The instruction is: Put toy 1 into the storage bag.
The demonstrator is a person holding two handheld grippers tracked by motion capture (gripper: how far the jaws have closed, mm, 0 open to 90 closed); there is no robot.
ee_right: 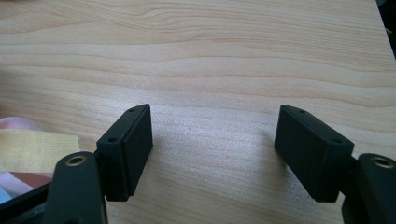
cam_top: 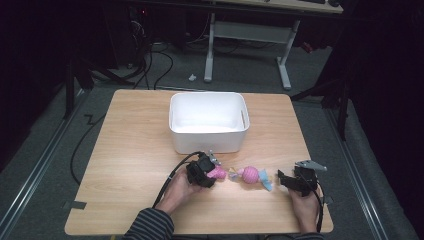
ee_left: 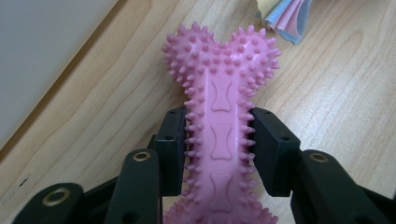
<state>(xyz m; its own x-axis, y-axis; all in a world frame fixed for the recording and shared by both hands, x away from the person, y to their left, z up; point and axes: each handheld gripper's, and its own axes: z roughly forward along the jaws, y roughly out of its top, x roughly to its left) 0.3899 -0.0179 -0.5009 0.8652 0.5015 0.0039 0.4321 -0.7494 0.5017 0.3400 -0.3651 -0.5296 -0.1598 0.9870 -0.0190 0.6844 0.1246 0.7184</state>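
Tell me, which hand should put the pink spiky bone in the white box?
Left, probably. The left gripper is already shut on the pink bone, close to the white bin. The right gripper is open over bare table.

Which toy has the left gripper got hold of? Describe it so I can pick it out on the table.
Start at the white bin in the middle of the wooden table; just in front of it the left gripper is shut on a pink bone toy. Unlike the round pink ball toy beside it, it is bone-shaped and covered in spikes.
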